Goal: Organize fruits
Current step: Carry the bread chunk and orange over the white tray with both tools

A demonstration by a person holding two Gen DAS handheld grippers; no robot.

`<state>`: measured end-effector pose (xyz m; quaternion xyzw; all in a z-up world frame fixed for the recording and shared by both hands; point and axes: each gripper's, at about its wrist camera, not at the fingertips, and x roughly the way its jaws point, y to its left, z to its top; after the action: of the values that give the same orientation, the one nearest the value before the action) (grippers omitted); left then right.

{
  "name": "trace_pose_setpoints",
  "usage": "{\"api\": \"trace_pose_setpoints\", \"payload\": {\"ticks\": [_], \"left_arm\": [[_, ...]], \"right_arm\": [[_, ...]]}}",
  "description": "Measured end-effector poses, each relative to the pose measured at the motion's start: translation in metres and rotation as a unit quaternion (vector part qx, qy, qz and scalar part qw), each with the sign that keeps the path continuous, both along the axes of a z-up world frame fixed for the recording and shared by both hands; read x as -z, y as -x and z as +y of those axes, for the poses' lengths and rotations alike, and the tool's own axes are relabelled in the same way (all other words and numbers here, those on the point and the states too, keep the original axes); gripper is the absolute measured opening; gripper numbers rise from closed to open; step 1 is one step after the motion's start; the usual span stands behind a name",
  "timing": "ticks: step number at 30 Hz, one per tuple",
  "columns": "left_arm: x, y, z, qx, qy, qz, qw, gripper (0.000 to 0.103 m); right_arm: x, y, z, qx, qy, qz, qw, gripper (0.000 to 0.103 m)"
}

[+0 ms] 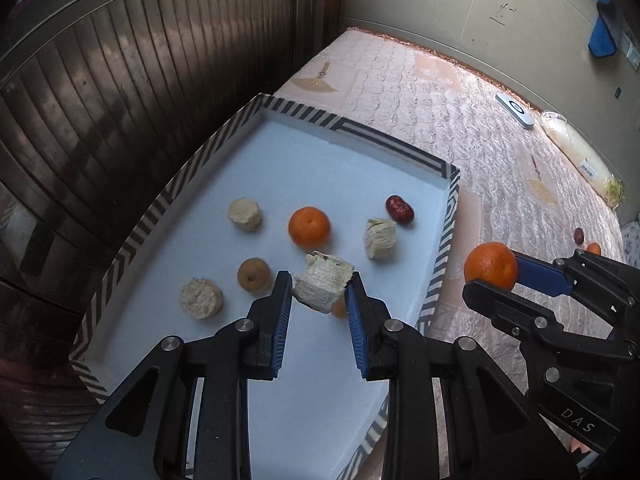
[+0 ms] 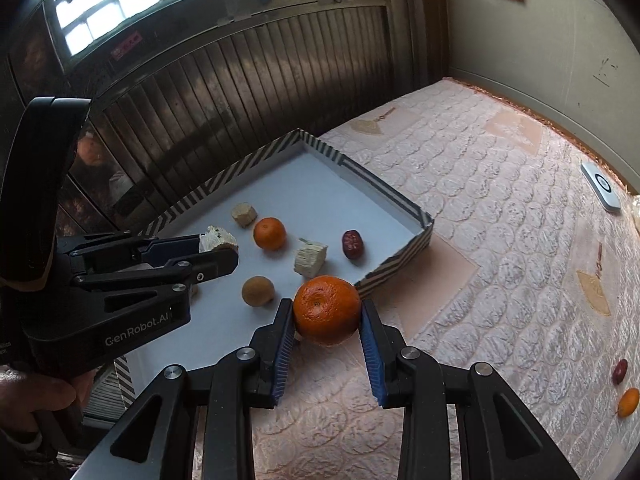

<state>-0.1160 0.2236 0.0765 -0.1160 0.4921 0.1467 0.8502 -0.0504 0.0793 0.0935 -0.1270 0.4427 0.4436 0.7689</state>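
Quilted pink mattress [image 2: 480, 216] against a dark slatted door [image 2: 240, 92]; on it a shallow striped tray [image 1: 442, 240] with a white floor, set at the mattress's left edge by the door.

Tray contents, left to right in the left wrist view: pale puck [image 1: 201, 298] near the near-left rim; brown fruit [image 1: 252, 275]; second pale puck [image 1: 245, 214] farther back; tangerine [image 1: 309, 227] mid-tray; pale wedge [image 1: 380, 239]; red date [image 1: 399, 209] near the right rim; a small orange thing [image 1: 340, 309] partly hidden behind the held chunk.

Left gripper [image 1: 318, 294] above the tray's near half, fingers narrow, clamped on a fibrous pale chunk [image 1: 322, 282]; whether the chunk touches the floor, cannot tell.

Right gripper [image 2: 326, 316] just outside the tray's right rim, fingers closed on a large orange [image 2: 327, 309], held over the mattress beside the rim's near corner.

Far right of the mattress, well apart from the tray: a dark red fruit [image 2: 619, 371] and a kumquat [image 2: 628, 402] lying close together; a white remote [image 2: 601, 185] near the wall.
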Motion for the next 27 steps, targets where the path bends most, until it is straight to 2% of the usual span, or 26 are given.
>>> {"api": "trace_pose_setpoints", "payload": {"ticks": [15,27], "left_arm": [[0.026,0.048,0.02,-0.026,0.044,0.038,0.998,0.026],[0.041,0.053,0.026,-0.036,0.055,0.053,0.9964,0.026]], "right_arm": [[0.016,0.023,0.066,-0.072,0.012,0.014,0.997,0.031],[0.039,0.016,0.116,-0.111,0.037,0.027,0.993,0.031]]}}
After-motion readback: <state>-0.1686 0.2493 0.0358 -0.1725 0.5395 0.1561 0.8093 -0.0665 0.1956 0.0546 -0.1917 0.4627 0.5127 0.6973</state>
